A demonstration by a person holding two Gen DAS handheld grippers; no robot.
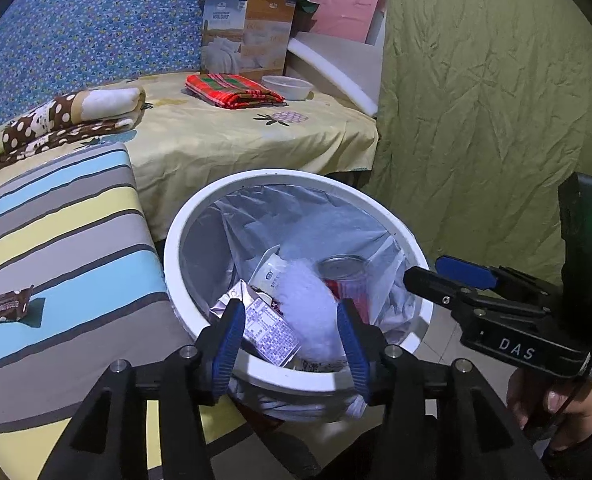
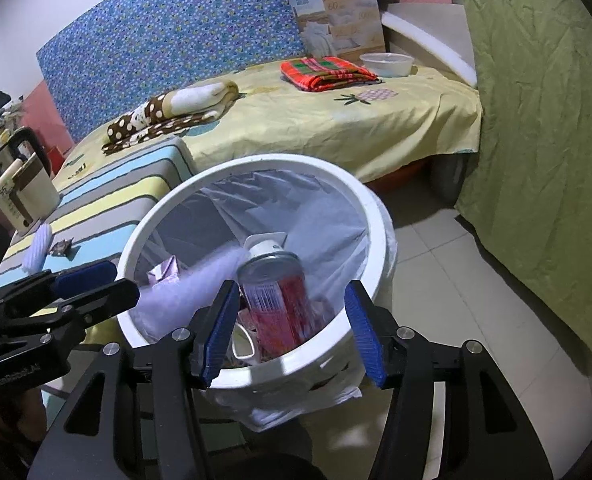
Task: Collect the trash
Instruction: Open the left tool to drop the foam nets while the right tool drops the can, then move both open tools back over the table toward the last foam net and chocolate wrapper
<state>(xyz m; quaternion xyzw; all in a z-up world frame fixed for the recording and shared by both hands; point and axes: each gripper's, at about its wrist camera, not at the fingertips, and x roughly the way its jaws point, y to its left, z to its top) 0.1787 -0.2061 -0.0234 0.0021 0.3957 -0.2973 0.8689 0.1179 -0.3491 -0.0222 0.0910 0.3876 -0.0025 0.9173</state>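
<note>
Left wrist view: the left gripper (image 1: 292,340) hangs over a white trash bin (image 1: 176,240), fingers apart and holding nothing. A blurred white fluffy piece (image 1: 309,312) lies between and beyond them, inside the bin beside a red can (image 1: 345,276). A brown snack wrapper (image 1: 6,304) lies well to the left on the striped tabletop (image 1: 68,216).

Right wrist view: the right gripper (image 2: 290,332) also has its fingers apart and empty over the bin (image 2: 375,216); the can (image 2: 276,304) lies between them, lower down.
</note>
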